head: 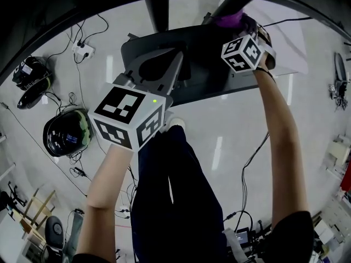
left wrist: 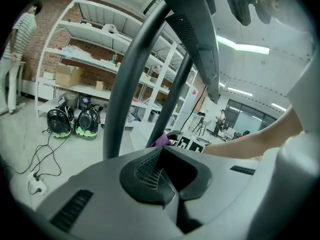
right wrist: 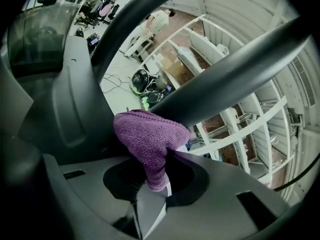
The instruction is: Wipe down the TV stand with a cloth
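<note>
- Plainly, the purple cloth (right wrist: 150, 144) sits at the very tip of the right gripper (right wrist: 151, 191). Its jaws are clamped on the cloth's lower end, and the bunched top presses against a slanting post (right wrist: 225, 79) of the TV stand (head: 203, 75).
- That post's long axis rises from beside the cloth up and away from the claw, so I judge the coming stroke should run along it, not across.
- The right hand is much the nearer. In the head view the cloth (head: 230, 19) is at the stand's far right, just past the right gripper's marker cube.
- The left gripper (left wrist: 167, 184) has its jaws together on nothing. It points across the dark base towards the posts and is well apart from the cloth.
</note>
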A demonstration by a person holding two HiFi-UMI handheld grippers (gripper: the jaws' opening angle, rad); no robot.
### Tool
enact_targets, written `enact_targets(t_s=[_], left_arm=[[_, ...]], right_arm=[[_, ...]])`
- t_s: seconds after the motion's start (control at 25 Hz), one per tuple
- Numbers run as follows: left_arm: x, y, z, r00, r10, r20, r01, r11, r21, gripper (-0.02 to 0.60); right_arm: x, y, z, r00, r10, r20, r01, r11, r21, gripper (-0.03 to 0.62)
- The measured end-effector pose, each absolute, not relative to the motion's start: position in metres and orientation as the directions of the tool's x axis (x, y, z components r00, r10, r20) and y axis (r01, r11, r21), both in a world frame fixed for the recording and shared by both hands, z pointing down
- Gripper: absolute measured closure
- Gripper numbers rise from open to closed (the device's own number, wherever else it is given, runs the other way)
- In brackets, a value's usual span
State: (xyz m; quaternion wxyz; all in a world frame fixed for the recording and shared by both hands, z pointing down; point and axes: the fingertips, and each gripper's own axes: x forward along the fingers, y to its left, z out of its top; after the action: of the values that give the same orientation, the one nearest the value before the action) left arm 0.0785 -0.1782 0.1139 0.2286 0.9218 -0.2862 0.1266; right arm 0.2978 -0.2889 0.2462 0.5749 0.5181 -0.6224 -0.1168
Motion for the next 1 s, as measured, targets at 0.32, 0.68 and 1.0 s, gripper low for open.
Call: enact_targets(t_s=[0.32,0.68,1.0], left_arm=[[0.047,-0.175,0.116,0.782,-0.492,0.382,-0.616,-0.702,0.358,0.575],[-0.005,-0.166,0.127,0.747,-0.516,0.419,-0.659,-0.658,0.364,0.575],[-0.044,-0.161,0.142,0.723,-0.533,0.440,-0.689,-0.604,0.401,0.575]], right_arm=[[0.289,-0.262,0.218,0.157,-0.755,0.637,-0.671,0.391,0.629,0.496],[0.213,-0.228,0.146,0.025,-0.813,0.582,-0.668,0.420,0.615,0.496],[0.117,-0.210,0.095,-0.113,-0.837,0.535,-0.816,0.386,0.431,0.496]])
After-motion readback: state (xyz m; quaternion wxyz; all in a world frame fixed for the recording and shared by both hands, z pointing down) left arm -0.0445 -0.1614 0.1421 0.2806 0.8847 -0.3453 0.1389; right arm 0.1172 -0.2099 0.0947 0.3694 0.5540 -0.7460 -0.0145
